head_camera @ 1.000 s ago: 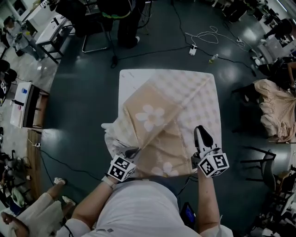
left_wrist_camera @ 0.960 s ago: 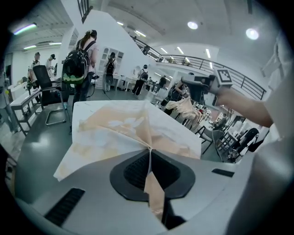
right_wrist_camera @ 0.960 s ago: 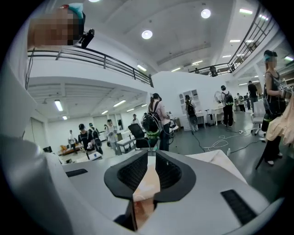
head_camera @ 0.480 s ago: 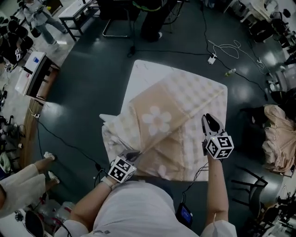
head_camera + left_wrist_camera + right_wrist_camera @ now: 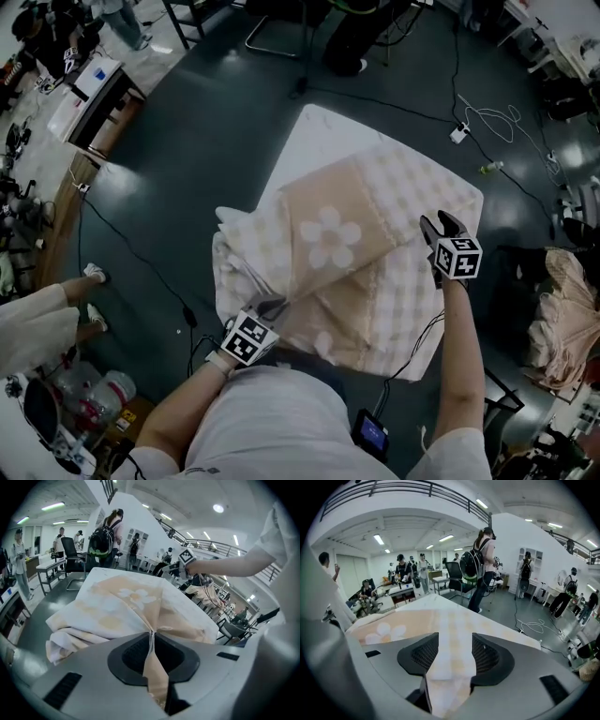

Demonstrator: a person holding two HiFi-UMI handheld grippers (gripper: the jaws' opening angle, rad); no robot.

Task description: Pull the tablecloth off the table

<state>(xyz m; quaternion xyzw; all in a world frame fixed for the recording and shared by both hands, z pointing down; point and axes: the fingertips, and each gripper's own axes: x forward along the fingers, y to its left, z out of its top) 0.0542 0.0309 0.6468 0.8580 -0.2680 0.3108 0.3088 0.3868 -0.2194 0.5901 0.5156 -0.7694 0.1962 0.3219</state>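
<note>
On the white tabletop [image 5: 319, 127], the tablecloth [image 5: 328, 244] is found half gathered. The beige flowered side is folded over the checked side, a bunched wad hangs off the near-left edge, and the far corner of the top is bared.

The left gripper [image 5: 267, 307] is clamped tight on a thin pinch of cloth at the near-left corner, and a creased fold is drawn through the jaws. The right gripper [image 5: 441, 225] is at the right edge with its jaws opening. A flat checked strip lies between them, but no firm pinch is seen there.

Handling, as judged:
- The cloth is expected to be light, limp and not fragile.
- No stiffness is expected, so it can only be pulled, never pushed.
- Easy sliding over the smooth top is likely, and slack will bunch before the far part moves.
- A single-layer pinch may slip, so a hem or several gathered layers should be taken.
- Holds are best kept along the near edge, well apart, so the drag stays even.
</note>
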